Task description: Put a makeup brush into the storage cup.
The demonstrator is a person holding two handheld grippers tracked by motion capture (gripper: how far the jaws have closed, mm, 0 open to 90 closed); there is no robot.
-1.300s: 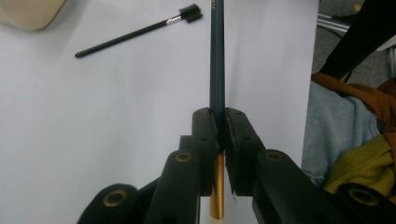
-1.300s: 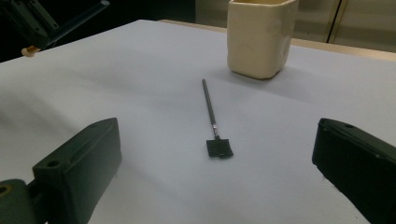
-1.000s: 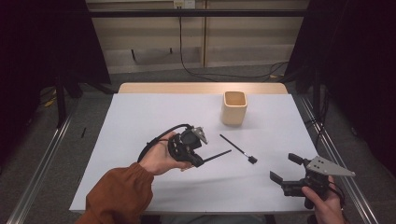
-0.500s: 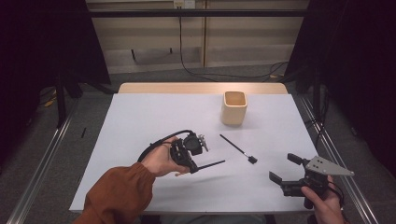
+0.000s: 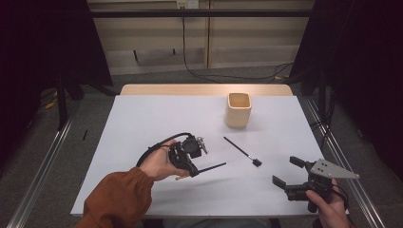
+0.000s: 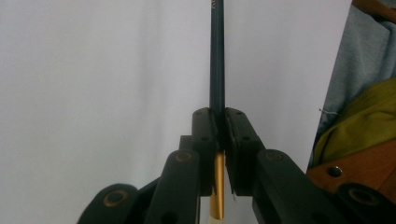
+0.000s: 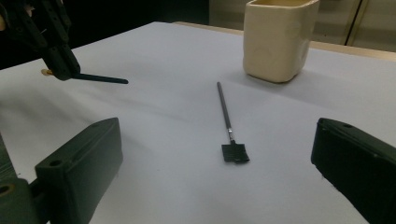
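My left gripper (image 5: 192,170) is shut on a dark pencil-like stick (image 5: 211,167) that juts to the right just above the white table. In the left gripper view the stick (image 6: 216,56) runs straight up from between the closed jaws, with a gold end (image 6: 216,196) below them. My right gripper (image 5: 287,172) stands open near the table's front right corner, nothing between its jaws. A thin black brush (image 5: 242,151) with a small flat head (image 7: 235,152) lies on the table between the two grippers. A cream square cup (image 5: 237,109) stands upright behind it.
The white table sheet (image 5: 142,118) ends at a wooden strip (image 5: 204,89) at the back. Metal rails (image 5: 38,180) run along both sides on the floor. Cables (image 5: 199,71) hang at the back wall. In the right gripper view, the left gripper (image 7: 58,60) holds its stick at upper left.
My left hand has turned and drifted slightly toward the front with the stick, which now points more level to the right. The right gripper has hardly moved.
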